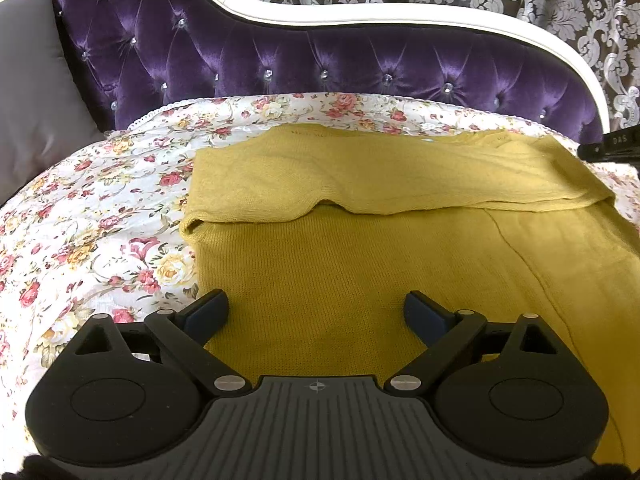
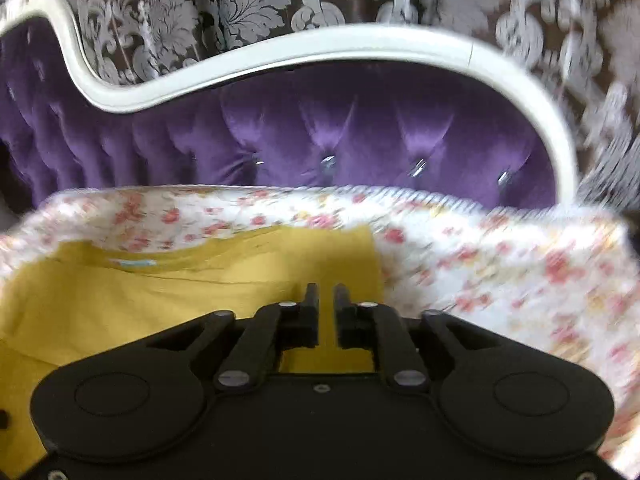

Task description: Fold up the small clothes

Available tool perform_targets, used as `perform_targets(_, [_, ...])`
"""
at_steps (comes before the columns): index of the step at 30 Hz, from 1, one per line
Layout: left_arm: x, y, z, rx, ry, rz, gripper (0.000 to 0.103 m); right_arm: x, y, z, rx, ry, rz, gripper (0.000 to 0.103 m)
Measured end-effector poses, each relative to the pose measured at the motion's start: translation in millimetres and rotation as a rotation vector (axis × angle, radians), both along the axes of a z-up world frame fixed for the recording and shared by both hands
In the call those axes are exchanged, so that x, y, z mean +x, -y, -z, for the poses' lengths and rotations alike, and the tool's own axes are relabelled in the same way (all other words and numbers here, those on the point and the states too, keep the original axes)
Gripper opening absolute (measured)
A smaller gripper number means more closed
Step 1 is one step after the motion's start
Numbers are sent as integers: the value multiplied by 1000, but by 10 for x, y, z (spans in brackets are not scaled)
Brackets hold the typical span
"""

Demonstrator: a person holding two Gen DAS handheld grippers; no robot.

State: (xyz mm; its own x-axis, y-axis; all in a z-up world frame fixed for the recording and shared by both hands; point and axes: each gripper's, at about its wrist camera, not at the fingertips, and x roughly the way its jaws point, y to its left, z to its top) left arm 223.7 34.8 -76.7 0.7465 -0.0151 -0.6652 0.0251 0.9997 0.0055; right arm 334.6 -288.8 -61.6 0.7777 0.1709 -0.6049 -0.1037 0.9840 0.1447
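A mustard-yellow knit garment (image 1: 360, 256) lies on a floral quilt (image 1: 80, 220), with its far part folded over toward me along a crease across the middle. My left gripper (image 1: 316, 312) is open and empty, hovering over the garment's near left part. In the blurred right wrist view the same garment (image 2: 120, 292) shows with a small blue label near its collar. My right gripper (image 2: 326, 300) has its fingers nearly together over the garment's right edge; a thin gap shows between them and no cloth is seen in it. The right gripper's tip also shows in the left wrist view (image 1: 612, 146).
The quilt covers a sofa with a tufted purple velvet back (image 1: 320, 60) and a white curved frame (image 1: 400, 16). A grey cushion (image 1: 36, 80) stands at the left. Patterned damask curtain (image 2: 240, 4) hangs behind. The quilt (image 2: 500, 264) extends right of the garment.
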Motion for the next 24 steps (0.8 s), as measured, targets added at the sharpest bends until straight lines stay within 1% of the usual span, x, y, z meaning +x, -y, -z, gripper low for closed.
perform_targets(1, [-1, 3, -1, 1, 0, 0, 96, -6, 4, 15, 44, 0, -15, 21])
perform_targets(2, [-1, 4, -1, 2, 0, 1, 96, -2, -11, 28, 60, -4, -24, 30])
perform_targets(3, [-1, 2, -1, 3, 0, 1, 96, 27, -46, 51, 65, -19, -37, 38])
perform_targets(4, [3, -2, -1, 3, 0, 2, 96, 62, -93, 85, 59, -37, -45, 49])
perform_targets(5, [3, -2, -1, 1, 0, 2, 96, 93, -127, 122, 52, -51, -55, 53])
perform_targets(7, [1, -4, -2, -1, 0, 2, 96, 123, -186, 204, 39, -77, -72, 53])
perform_targets(9, [1, -5, -1, 2, 0, 2, 96, 133, -231, 247, 40, -80, -83, 52])
perform_targets(10, [1, -3, 1, 3, 0, 2, 96, 125, -269, 238, 30, -70, -94, 37])
perform_targets(11, [0, -5, 2, 2, 0, 2, 96, 113, -304, 215, 14, -60, -106, 12])
perform_targets(12, [-1, -8, 2, 0, 0, 2, 96, 94, -337, 177, 2, -51, -125, 11])
perform_targets(14, [-1, -6, 0, 0, 0, 3, 97, 30, -385, 50, -25, 0, -160, 11])
perform_targets(16, [-1, -7, 0, 0, 0, 3, 97, 23, -390, -58, -82, 45, -136, 11])
perform_targets(17, [-1, -7, 0, 0, 0, 3, 97, 59, -365, -77, -103, 52, -112, 11])
perform_targets(19, [1, -8, 2, 0, 0, 2, 97, 174, -292, -36, -117, 19, -67, 11])
perform_targets(21, [0, -8, 2, 0, 0, 2, 97, 262, -257, 81, -120, -26, -54, 11])
perform_targets(23, [1, -12, 2, 0, -1, 2, 97, 298, -267, 200, -134, -62, -70, 23])
perform_targets(24, [2, -15, 3, -1, -2, 2, 97, 271, -260, 207, -127, -42, -61, 34])
